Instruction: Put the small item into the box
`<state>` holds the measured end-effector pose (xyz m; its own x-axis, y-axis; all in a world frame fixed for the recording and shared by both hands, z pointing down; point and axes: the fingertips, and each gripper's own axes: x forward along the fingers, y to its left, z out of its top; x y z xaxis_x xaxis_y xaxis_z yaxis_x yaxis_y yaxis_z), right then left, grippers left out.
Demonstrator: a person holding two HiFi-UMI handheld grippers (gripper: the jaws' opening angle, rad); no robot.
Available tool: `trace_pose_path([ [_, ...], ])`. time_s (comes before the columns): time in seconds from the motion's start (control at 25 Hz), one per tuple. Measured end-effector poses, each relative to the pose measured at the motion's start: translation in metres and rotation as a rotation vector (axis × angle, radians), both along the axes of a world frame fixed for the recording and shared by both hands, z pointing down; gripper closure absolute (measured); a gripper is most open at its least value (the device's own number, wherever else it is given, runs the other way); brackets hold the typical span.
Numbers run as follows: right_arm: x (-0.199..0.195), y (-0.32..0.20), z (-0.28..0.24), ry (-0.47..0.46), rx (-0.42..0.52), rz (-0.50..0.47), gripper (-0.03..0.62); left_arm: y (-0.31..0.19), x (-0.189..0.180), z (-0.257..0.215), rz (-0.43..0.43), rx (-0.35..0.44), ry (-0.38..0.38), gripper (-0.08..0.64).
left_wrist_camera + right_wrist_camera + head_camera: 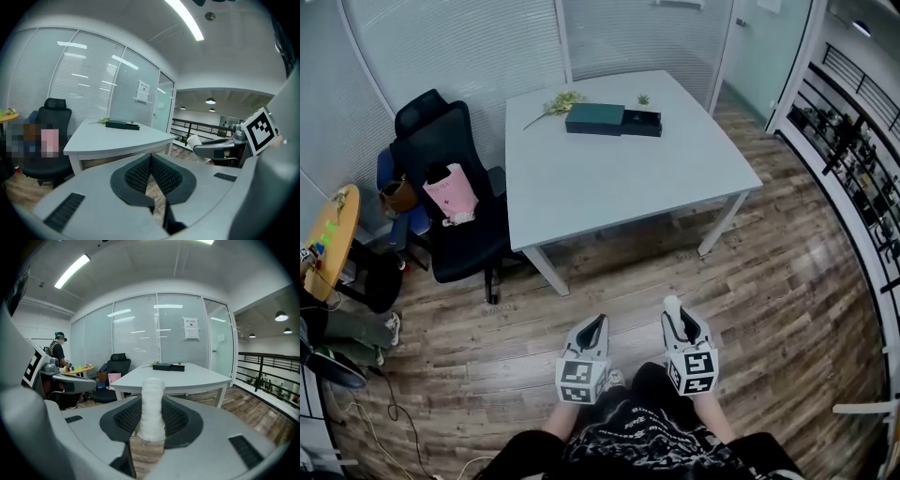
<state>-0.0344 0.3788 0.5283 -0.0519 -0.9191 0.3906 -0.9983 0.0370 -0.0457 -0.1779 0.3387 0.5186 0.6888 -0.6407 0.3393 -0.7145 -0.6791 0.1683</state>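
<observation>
Right gripper (152, 409) clamps 1 small white roll (153, 397), upright between pads. Left gripper (151, 158) pinched closed, empty. Dark box (612, 119) on table (619, 187), well apart.

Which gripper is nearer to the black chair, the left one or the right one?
Left. In the head view, the left gripper is below and right of the chair; the right gripper is farther right.

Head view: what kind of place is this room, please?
Probably an office meeting room. It has a large pale table, a black office chair beside it, and glass walls covered by blinds.
</observation>
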Motion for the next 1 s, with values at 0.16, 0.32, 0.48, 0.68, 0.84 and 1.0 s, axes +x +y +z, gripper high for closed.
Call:
trace_pose_path([
  [0.16,-0.001,0.001,0.006,-0.009,-0.012,0.007,0.454,-0.002,0.000,0.006,0.006,-0.011,-0.007,0.541],
  [0.32,0.001,-0.006,0.011,-0.018,-0.019,-0.003,0.454,-0.006,0.004,0.014,0.016,-0.023,-0.015,0.541],
  [0.48,0.009,-0.029,0.015,-0.015,-0.021,-0.030,0.454,-0.020,0.011,0.020,0.002,-0.028,-0.024,0.541],
  [0.68,0.020,-0.071,0.015,-0.014,-0.028,-0.092,0.454,-0.053,0.025,0.019,-0.042,-0.039,-0.020,0.541],
  [0.84,0.033,-0.108,0.019,-0.031,-0.035,-0.136,0.454,-0.084,0.043,0.018,-0.064,-0.034,-0.029,0.541],
  [1.0,0.046,-0.150,0.019,-0.031,-0.030,-0.188,0.454,-0.120,0.059,0.016,-0.101,-0.035,-0.040,0.541],
])
